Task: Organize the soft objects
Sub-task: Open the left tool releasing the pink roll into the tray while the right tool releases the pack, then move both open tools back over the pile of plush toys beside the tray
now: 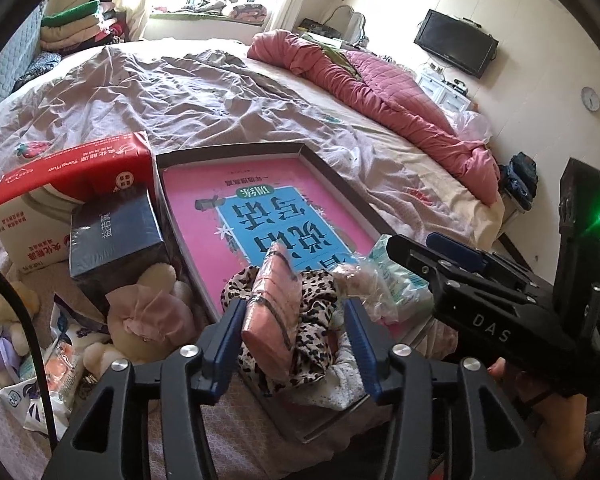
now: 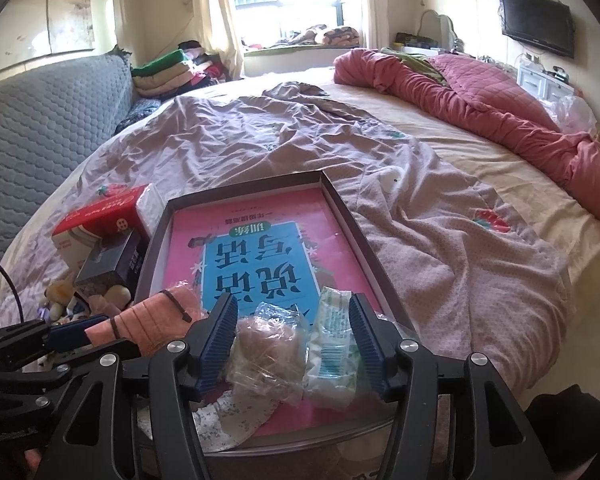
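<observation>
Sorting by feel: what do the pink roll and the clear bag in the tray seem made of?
Pink roll: apparently soft matte fabric, banded by dark elastic ties. Clear bag: thin glossy plastic film, crinkled with highlights; the brownish contents are unclear.

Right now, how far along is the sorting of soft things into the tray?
Done: a leopard-print cloth, a clear bag and a pale green packet lie in the tray. In hand: the left gripper stands open around a pink cloth roll; the right gripper is open around the bag and packet. Left: plush toys and packets beside the tray.
</observation>
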### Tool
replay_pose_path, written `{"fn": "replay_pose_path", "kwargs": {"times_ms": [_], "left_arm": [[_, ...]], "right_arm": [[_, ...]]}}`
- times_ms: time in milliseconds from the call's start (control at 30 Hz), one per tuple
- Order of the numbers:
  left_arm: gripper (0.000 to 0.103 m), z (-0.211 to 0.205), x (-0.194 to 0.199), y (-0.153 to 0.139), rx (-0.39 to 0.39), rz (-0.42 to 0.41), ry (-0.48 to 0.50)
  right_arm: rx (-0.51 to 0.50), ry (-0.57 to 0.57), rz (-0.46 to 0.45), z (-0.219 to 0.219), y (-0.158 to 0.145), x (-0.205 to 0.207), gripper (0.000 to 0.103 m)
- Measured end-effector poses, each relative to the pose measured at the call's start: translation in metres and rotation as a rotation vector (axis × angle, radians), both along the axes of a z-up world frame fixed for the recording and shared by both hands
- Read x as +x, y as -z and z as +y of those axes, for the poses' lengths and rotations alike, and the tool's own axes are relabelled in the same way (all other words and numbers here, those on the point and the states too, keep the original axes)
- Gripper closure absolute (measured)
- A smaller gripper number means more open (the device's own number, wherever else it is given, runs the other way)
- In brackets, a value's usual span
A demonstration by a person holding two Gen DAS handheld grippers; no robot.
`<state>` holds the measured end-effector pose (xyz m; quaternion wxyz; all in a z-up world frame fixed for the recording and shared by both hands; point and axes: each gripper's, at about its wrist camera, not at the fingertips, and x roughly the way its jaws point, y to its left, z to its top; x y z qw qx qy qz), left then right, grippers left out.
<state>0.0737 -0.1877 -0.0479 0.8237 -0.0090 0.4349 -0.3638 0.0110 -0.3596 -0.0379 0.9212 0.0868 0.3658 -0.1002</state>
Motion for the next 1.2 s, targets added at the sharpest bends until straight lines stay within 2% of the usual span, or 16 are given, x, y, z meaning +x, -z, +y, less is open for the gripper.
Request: {"fn": "replay_pose_path", "kwargs": {"times_ms": [133,467,633,700,1200], "left_arm": [[0.044,0.005,0.001,-0.004,-0.023,0.006,-0.011],[0.040,0.014,-0.002,-0.018,-0.028,-0.042,-0.039],[0.034,0.027,-0.004,-0.033,-0.030,-0.078,-0.076],[0.033,0.032,-0.004,-0.039,-0.020,-0.096,-0.092],[0.032,0.068,-0.008,-0.060,0.021,-0.145,-0.181]], "right_arm": [[0.002,0.005,-0.006,0.000,-0.002,-0.001,0.041],[-0.007,0.018,-0.029,0.001,-0.015,-0.006,0.038],[-0.011,0.009,-0.082,0.007,-0.032,-0.010,0.035],[-0.018,-0.002,-0.104,0.012,-0.041,-0.012,0.031],[-0.031,-0.073,-0.172,0.048,-0.075,-0.015,0.028]]}}
